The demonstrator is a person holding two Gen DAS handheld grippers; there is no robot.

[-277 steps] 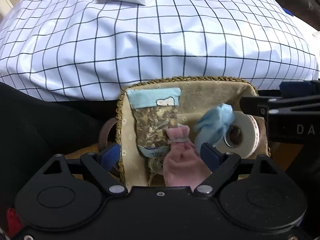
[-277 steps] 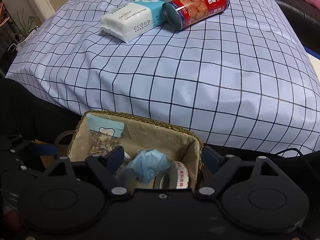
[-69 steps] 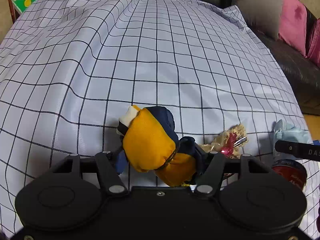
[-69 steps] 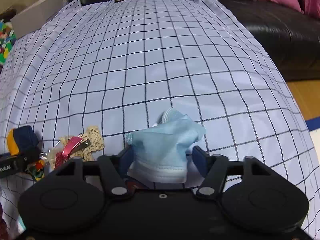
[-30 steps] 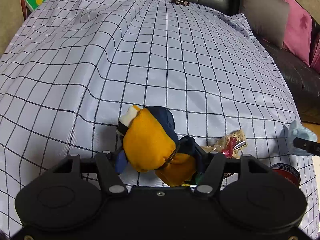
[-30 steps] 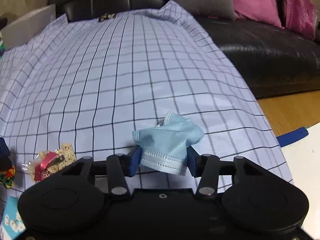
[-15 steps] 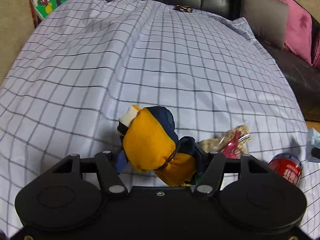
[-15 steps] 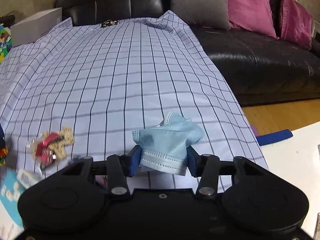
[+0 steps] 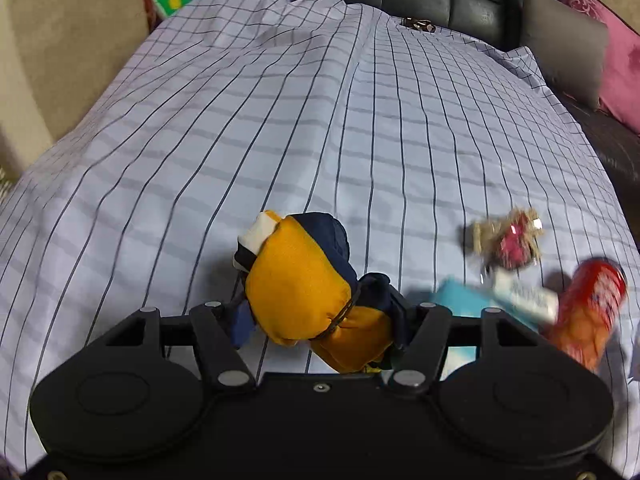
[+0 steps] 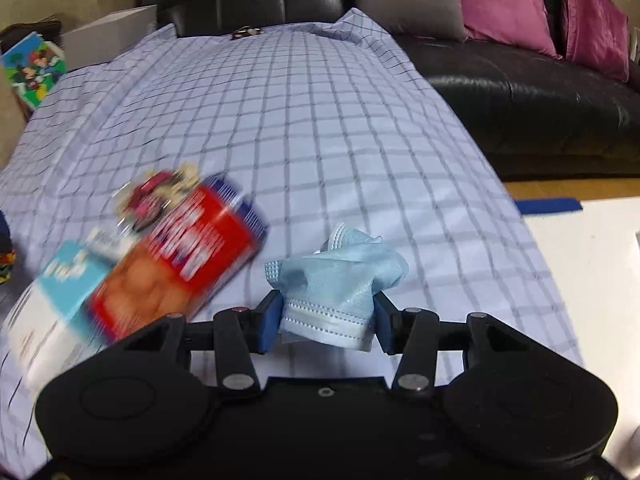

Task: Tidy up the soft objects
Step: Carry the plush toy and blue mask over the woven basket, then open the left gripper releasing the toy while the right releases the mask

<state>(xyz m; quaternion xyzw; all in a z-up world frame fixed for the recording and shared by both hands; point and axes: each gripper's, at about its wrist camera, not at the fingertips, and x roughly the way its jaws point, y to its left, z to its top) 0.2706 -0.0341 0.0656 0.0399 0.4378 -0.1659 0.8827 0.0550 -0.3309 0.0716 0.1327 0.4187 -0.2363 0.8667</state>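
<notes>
My left gripper [image 9: 320, 316] is shut on a yellow and navy soft pouch [image 9: 304, 280] and holds it above the checked cloth [image 9: 320, 120]. My right gripper [image 10: 325, 320] is shut on a crumpled light blue face mask [image 10: 336, 284] and holds it above the same cloth [image 10: 320, 100]. A small beige and red lace trinket lies on the cloth, seen in the left wrist view [image 9: 508, 240] and in the right wrist view [image 10: 160, 192].
A red biscuit can [image 10: 184, 256] lies on its side beside a white and blue tissue pack [image 10: 60, 300]; both also show in the left wrist view [image 9: 588, 312], [image 9: 500, 300]. A black sofa with pink cushions [image 10: 540, 12] stands behind. A white surface [image 10: 592, 280] is at the right.
Both grippers have pulled back and up from the cloth with their loads. The can and tissue pack have come into view, blurred by the motion.
</notes>
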